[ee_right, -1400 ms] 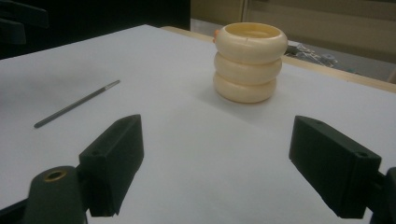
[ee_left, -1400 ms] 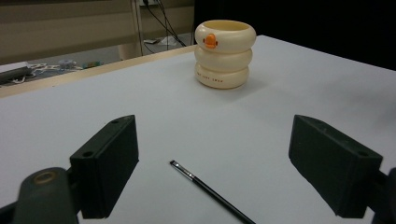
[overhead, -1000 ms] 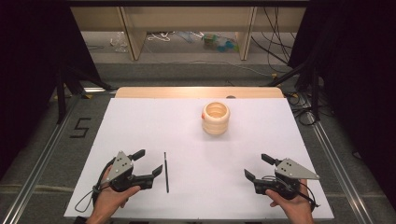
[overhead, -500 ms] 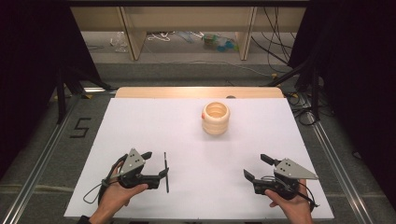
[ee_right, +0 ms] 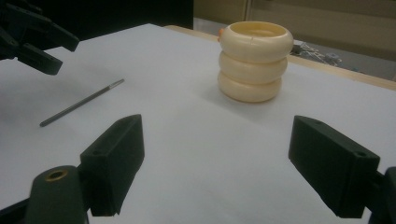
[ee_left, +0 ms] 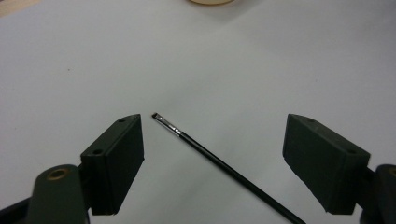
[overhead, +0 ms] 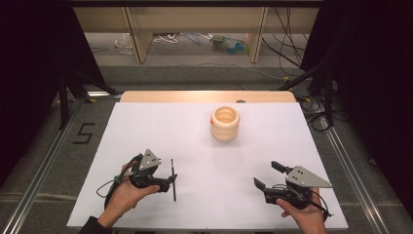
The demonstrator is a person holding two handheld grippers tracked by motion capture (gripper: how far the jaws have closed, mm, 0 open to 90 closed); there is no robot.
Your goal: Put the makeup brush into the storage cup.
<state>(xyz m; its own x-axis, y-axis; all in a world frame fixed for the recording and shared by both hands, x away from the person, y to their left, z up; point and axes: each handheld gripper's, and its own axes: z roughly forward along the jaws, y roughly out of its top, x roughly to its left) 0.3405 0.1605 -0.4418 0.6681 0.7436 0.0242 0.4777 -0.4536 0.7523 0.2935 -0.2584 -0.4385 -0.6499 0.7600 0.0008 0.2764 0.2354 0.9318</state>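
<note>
A thin black paintbrush [overhead: 173, 179] lies on the white table [overhead: 160, 131], near the front left. My left gripper [overhead: 171, 182] is open, with one jaw on each side of the brush. In the left gripper view the brush [ee_left: 224, 163] runs slantwise between the two jaws, its small bristle tip pointing away, and the left gripper [ee_left: 215, 122] is not touching it. A cream ribbed pot [overhead: 225, 123] stands upright near the table's back middle. My right gripper [overhead: 266, 175] rests open at the front right, facing the pot [ee_right: 254, 60], nothing between its jaws [ee_right: 215, 123].
A wooden strip [overhead: 195, 96] runs along the table's far edge. Metal rails flank the table, and a "5" mark [overhead: 84, 133] is on the floor at the left. The right gripper view shows the brush [ee_right: 81, 103] and the left gripper [ee_right: 32, 37] at its upper left.
My left gripper has slid to the right until its open jaws straddle the brush. The right gripper, the brush and the pot have stayed put.
</note>
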